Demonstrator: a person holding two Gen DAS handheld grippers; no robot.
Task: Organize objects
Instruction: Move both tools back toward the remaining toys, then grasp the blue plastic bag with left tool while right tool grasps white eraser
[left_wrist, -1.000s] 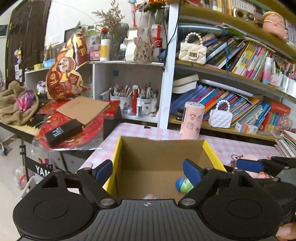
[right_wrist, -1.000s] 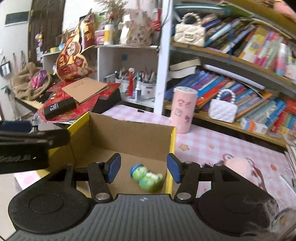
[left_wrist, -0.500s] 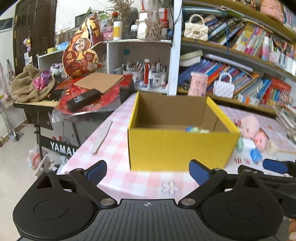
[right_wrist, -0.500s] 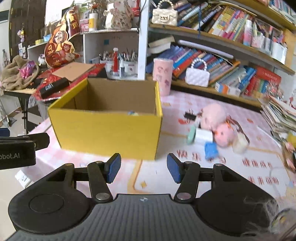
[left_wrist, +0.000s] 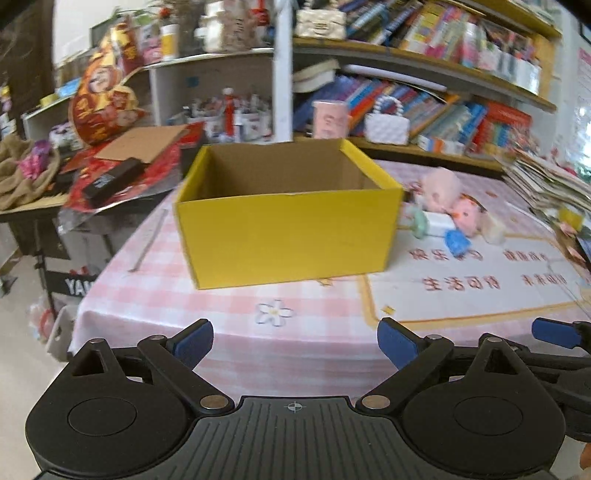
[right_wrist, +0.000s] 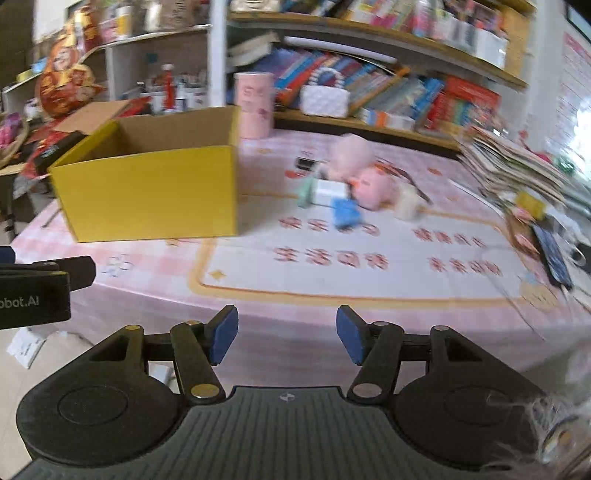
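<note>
Yellow cardboard box (left_wrist: 288, 221), open-topped, is shown on the pink checked tablecloth (left_wrist: 207, 306); the small toys yet to be sorted, among them a pink plush pig (right_wrist: 371, 188) and a blue block (right_wrist: 343, 212), lie just beside it. Left gripper (left_wrist: 294, 345) is spread wide and empty; right gripper (right_wrist: 287, 334) is opening, nothing between its jaws. A reach toward the toys is judged next.

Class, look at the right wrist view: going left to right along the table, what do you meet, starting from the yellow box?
Yellow box → green toy → blue toy → pink plush → stack of papers.
</note>
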